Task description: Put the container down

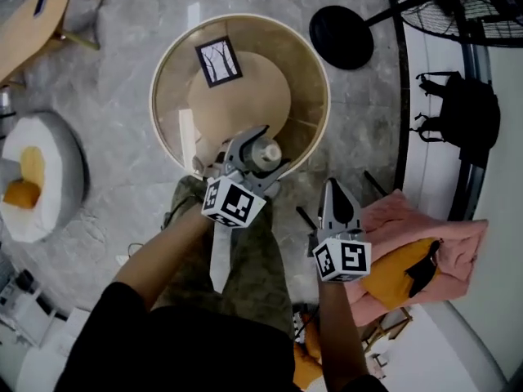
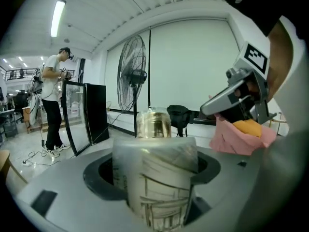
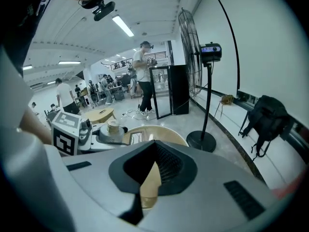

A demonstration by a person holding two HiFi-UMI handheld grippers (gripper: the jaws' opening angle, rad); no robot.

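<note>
Table (image 1: 253, 96), round and tan, filled the upper middle of the head view. Left gripper (image 1: 260, 150) sat over its near rim, jaws clamped on the container (image 2: 155, 178), a pale jar with a line-drawn label. Probably not touching the tabletop; hard to tell. Right gripper (image 1: 333, 189) hung off the table, jaws together, nothing between them.

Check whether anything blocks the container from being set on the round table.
Nothing visible does. The left tool holds the container over the near edge of the round table, bare wood below. The framed picture lies farther back, the white strip off to the left.
</note>
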